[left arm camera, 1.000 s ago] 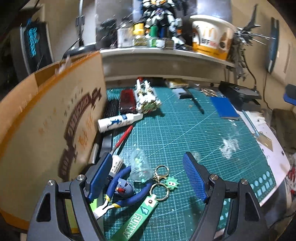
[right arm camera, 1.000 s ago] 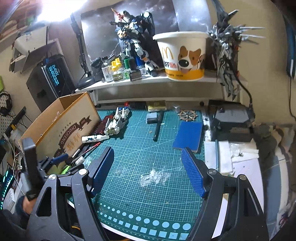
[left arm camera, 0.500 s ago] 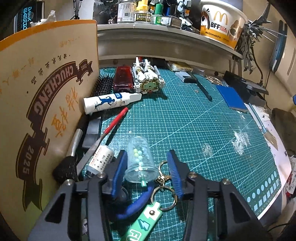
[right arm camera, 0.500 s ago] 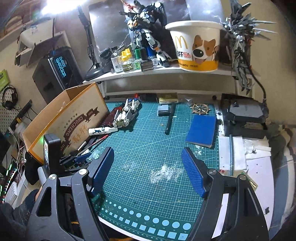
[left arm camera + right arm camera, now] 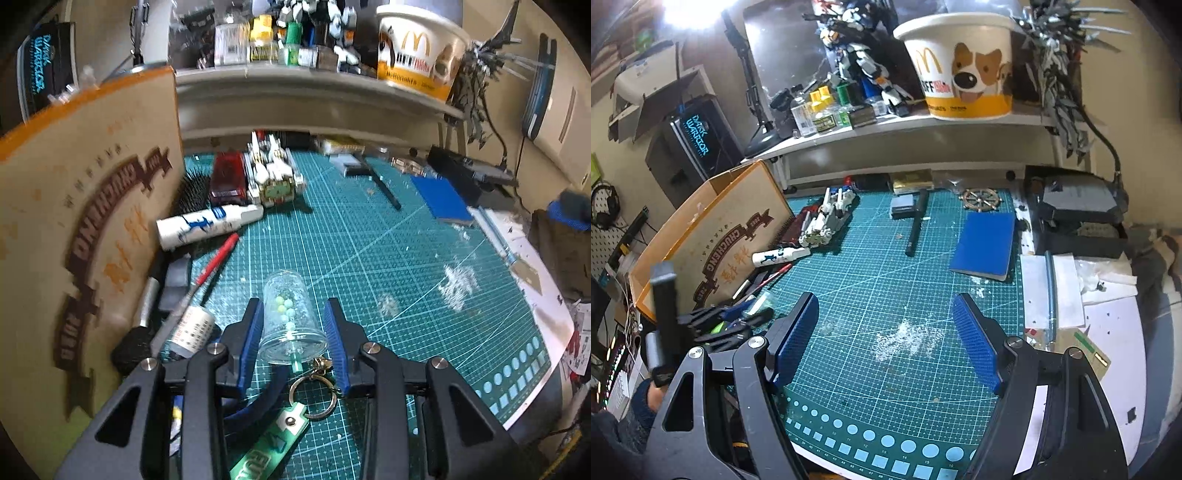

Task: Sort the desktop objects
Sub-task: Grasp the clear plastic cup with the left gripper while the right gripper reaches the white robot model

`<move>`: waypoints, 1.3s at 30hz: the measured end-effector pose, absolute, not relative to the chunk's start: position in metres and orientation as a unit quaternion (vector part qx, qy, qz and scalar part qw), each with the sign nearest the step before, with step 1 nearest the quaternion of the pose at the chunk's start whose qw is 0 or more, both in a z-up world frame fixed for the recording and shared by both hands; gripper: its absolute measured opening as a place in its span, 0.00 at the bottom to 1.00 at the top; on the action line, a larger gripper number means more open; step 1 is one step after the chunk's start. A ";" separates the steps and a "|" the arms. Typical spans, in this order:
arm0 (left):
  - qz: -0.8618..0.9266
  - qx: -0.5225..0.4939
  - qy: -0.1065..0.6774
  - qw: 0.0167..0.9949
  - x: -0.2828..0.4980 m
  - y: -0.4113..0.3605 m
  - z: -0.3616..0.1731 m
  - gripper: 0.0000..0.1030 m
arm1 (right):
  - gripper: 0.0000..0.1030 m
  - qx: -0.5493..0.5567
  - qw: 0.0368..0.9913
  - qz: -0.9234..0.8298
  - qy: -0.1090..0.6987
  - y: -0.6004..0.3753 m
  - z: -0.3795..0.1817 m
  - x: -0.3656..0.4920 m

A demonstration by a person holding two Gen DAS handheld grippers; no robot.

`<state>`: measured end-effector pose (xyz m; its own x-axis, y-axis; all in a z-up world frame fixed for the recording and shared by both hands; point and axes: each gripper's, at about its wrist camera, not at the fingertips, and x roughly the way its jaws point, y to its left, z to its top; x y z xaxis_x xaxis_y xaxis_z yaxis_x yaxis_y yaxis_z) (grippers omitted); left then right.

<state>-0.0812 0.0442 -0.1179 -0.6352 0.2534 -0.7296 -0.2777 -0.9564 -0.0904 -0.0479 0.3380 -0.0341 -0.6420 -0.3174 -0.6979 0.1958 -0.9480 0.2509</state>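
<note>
now the clear plastic cup charm (image 5: 290, 317), with a string of pale green and blue beads inside, sits between the 2 blue pads of the left gripper (image 5: 293, 345); the pads press against its sides near the wide rim, so the left gripper is clamped on it. the charm lies over the green cutting mat (image 5: 369, 258), its closed narrow end pointing away from the camera. from its rim a small stick leads to a metal key ring (image 5: 313, 397), and a green strap (image 5: 271, 443) with white letters hangs from that ring toward the bottom edge. whether the charm is lifted off the mat or resting on it cannot be told.

just left of it lie a small white labelled bottle (image 5: 192, 330), a red-handled tool (image 5: 218, 256) and a white tube with blue print (image 5: 207, 225), all close to the side of a cardboard box (image 5: 85, 236). dark blue plier handles (image 5: 258, 400) show under the gripper.

over in the right wrist view, the right gripper (image 5: 884, 339) hovers above the mat with its 2 pads set wide apart and nothing between them. a blue notebook (image 5: 986, 245) lies farther back on the mat, and the left gripper (image 5: 713, 321) shows at the left beside the box.
</note>
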 end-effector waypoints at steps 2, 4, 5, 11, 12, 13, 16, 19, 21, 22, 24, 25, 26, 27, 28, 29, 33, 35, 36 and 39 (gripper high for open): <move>0.908 -0.392 0.011 0.146 -0.078 0.040 -0.109 0.33 | 0.71 0.402 0.140 -0.902 -0.077 0.338 -0.037 -0.050; 0.912 -0.383 0.008 0.147 -0.074 0.036 -0.102 0.33 | 0.71 0.405 0.144 -0.900 -0.079 0.335 -0.041 -0.053; 0.914 -0.378 0.007 0.147 -0.073 0.034 -0.098 0.33 | 0.71 0.406 0.146 -0.898 -0.080 0.334 -0.042 -0.054; 0.925 -0.350 0.000 0.149 -0.063 0.023 -0.077 0.33 | 0.71 0.418 0.163 -0.890 -0.079 0.313 -0.054 -0.065; 0.927 -0.345 -0.002 0.149 -0.062 0.022 -0.073 0.33 | 0.71 0.419 0.166 -0.890 -0.078 0.309 -0.056 -0.068; 0.928 -0.340 -0.003 0.149 -0.060 0.020 -0.069 0.33 | 0.71 0.419 0.169 -0.889 -0.077 0.304 -0.059 -0.070; 0.933 -0.328 -0.005 0.150 -0.056 0.015 -0.060 0.33 | 0.71 0.422 0.176 -0.886 -0.074 0.291 -0.065 -0.078; 0.933 -0.327 -0.006 0.150 -0.053 0.012 -0.059 0.33 | 0.71 0.425 0.185 -0.883 -0.071 0.275 -0.071 -0.092; 0.933 -0.327 -0.008 0.150 -0.052 0.011 -0.060 0.33 | 0.71 0.430 0.190 -0.880 -0.067 0.262 -0.077 -0.107; 0.933 -0.327 -0.009 0.150 -0.051 0.010 -0.060 0.33 | 0.71 0.430 0.187 -0.881 -0.063 0.255 -0.079 -0.114; 0.933 -0.327 -0.010 0.149 -0.048 0.007 -0.060 0.33 | 0.71 0.431 0.181 -0.882 -0.057 0.243 -0.084 -0.129; 0.933 -0.326 -0.011 0.149 -0.047 0.007 -0.060 0.33 | 0.71 0.432 0.178 -0.882 -0.054 0.236 -0.086 -0.136; 0.933 -0.326 -0.011 0.149 -0.047 0.006 -0.060 0.33 | 0.71 0.433 0.175 -0.883 -0.050 0.230 -0.088 -0.144; 0.934 -0.325 -0.011 0.149 -0.046 0.005 -0.059 0.33 | 0.71 0.433 0.173 -0.883 -0.047 0.224 -0.090 -0.151; 0.934 -0.325 -0.011 0.150 -0.045 0.005 -0.059 0.33 | 0.71 0.434 0.170 -0.884 -0.044 0.217 -0.092 -0.158; 0.933 -0.326 -0.010 0.151 -0.044 0.005 -0.059 0.33 | 0.72 0.434 0.167 -0.884 -0.040 0.211 -0.094 -0.166; 0.933 -0.326 -0.010 0.150 -0.041 0.004 -0.059 0.33 | 0.81 0.436 0.155 -0.886 -0.027 0.185 -0.103 -0.195; 0.934 -0.326 -0.011 0.149 -0.039 0.003 -0.059 0.33 | 0.81 0.438 0.159 -0.885 -0.011 0.172 -0.109 -0.207; 0.933 -0.326 -0.011 0.149 -0.039 0.003 -0.059 0.33 | 0.81 0.439 0.161 -0.884 -0.002 0.165 -0.112 -0.213; 0.933 -0.327 -0.011 0.148 -0.037 0.002 -0.059 0.33 | 0.81 0.446 0.156 -0.881 0.016 0.149 -0.123 -0.226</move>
<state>-0.0372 0.0018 -0.0589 -0.7418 0.2832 -0.6079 -0.2690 -0.9560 -0.1171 -0.2258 0.1488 -0.1229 -0.5541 -0.2604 -0.7907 0.2897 -0.9508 0.1101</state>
